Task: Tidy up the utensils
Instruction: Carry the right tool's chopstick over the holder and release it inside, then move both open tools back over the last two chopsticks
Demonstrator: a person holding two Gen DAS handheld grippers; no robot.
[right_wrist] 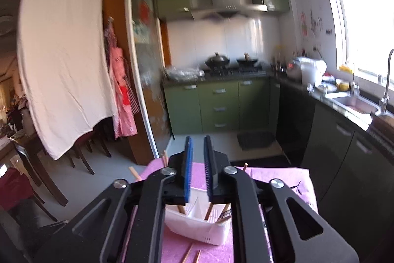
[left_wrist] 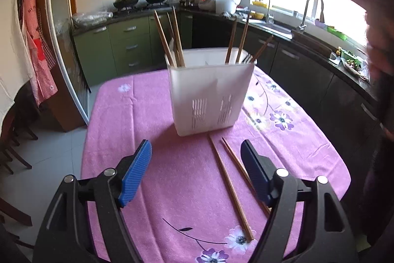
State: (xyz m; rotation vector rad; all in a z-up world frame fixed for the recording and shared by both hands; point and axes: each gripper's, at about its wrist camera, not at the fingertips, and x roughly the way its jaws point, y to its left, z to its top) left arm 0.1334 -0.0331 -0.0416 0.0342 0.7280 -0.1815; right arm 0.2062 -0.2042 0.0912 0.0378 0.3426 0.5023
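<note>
The left gripper [left_wrist: 195, 159] is held spread above two chopsticks [left_wrist: 230, 186] lying between its fingers, ready for pinching; the right gripper [right_wrist: 197, 152], nearly pressed together, holds nothing above the white holder [right_wrist: 197, 228]

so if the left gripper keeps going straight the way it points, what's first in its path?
Probably the pink tablecloth just short of the white utensil holder; the open left gripper tilts downward. Depth is unclear.

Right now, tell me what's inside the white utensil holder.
The white utensil holder has wooden chopsticks standing at its left end, more chopsticks at the right beside fork tines, and a divider between. Its frosted walls hide their lower ends and the bottom.
</note>
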